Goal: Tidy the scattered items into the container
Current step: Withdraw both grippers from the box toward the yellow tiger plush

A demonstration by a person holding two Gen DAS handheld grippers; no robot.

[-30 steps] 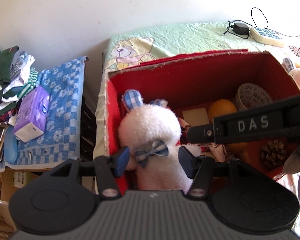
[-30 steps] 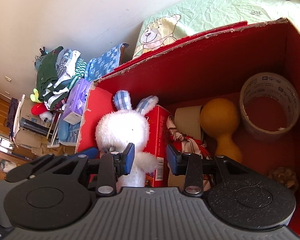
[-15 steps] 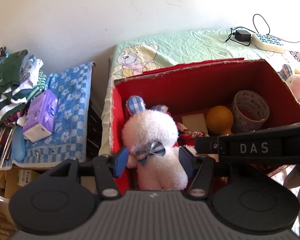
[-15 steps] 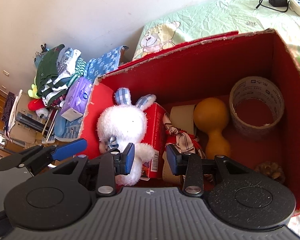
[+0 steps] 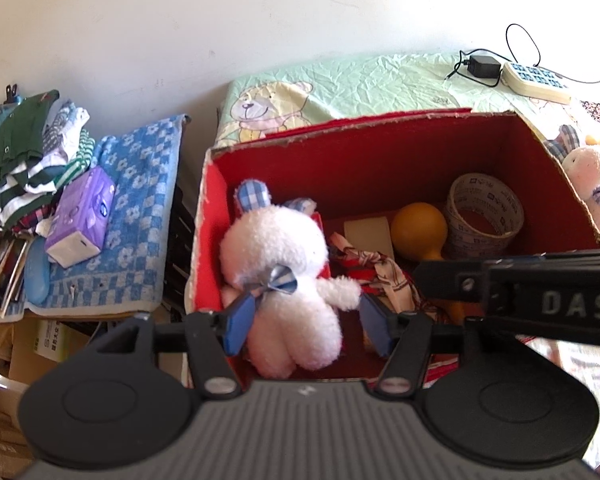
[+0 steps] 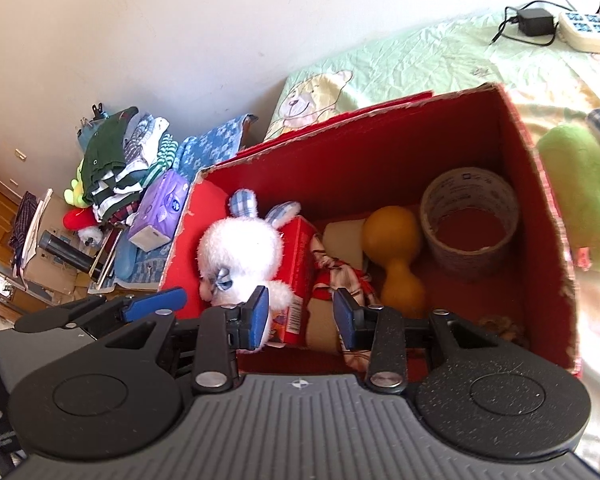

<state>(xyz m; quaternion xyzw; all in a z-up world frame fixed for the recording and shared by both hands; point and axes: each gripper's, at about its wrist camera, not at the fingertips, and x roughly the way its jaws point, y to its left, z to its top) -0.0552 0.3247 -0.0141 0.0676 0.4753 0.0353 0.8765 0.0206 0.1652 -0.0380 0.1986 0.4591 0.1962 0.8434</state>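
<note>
A white plush bunny (image 5: 276,248) with blue checked ears and bow leans against the left inner wall of the red cardboard box (image 5: 380,120). My left gripper (image 5: 306,322) straddles its lower body. Its jaws are opening, and the right pad stands clear of the plush. In the right wrist view the bunny (image 6: 240,248) rests beside a red carton (image 6: 300,264). My right gripper (image 6: 302,320) hovers open over the box's near side with nothing between its pads. A tape roll (image 6: 470,220), a yellow dumbbell-shaped toy (image 6: 396,248) and a patterned cloth (image 5: 376,268) also lie in the box.
Outside the box's right wall, on the bear-print sheet (image 5: 340,84), lie a second white bunny (image 5: 588,184) and a green plush (image 6: 576,196). A power strip (image 5: 536,82) lies at the back. Left of the box are a blue towel (image 5: 140,200), a purple tissue pack (image 5: 82,216) and folded clothes (image 5: 32,148).
Both grippers have drawn back and up from the box. The left jaws have widened, and the bunny now leans lower inside the box. The right jaws look the same.
</note>
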